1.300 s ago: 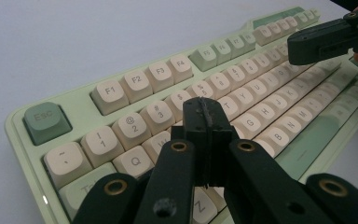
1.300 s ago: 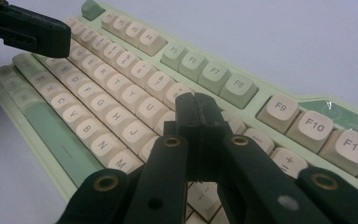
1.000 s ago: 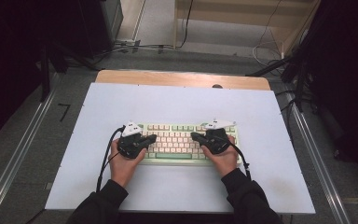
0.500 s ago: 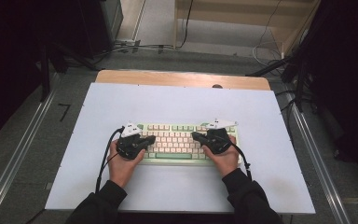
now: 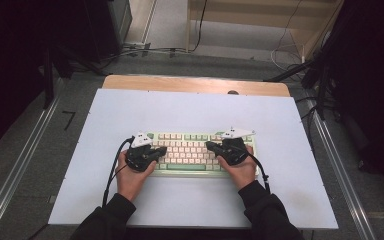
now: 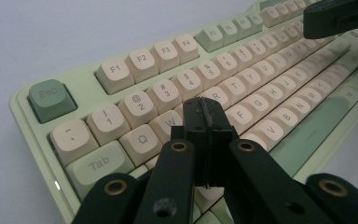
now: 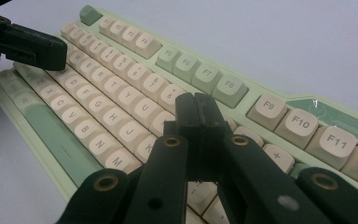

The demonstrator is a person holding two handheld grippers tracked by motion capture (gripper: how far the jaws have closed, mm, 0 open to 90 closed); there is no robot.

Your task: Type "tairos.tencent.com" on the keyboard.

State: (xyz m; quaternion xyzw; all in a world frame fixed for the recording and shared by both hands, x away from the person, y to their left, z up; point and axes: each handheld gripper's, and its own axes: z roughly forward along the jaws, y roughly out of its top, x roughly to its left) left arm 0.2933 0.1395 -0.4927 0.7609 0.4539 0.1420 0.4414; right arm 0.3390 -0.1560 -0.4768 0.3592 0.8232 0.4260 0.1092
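One pale green keyboard [image 5: 190, 152] is laid near the middle of the white table [image 5: 280, 130]. Two grippers are held over it (one per hand): the left gripper [image 5: 161, 150] and the right gripper [image 5: 210, 145], each with jaws pressed together, nothing gripped.
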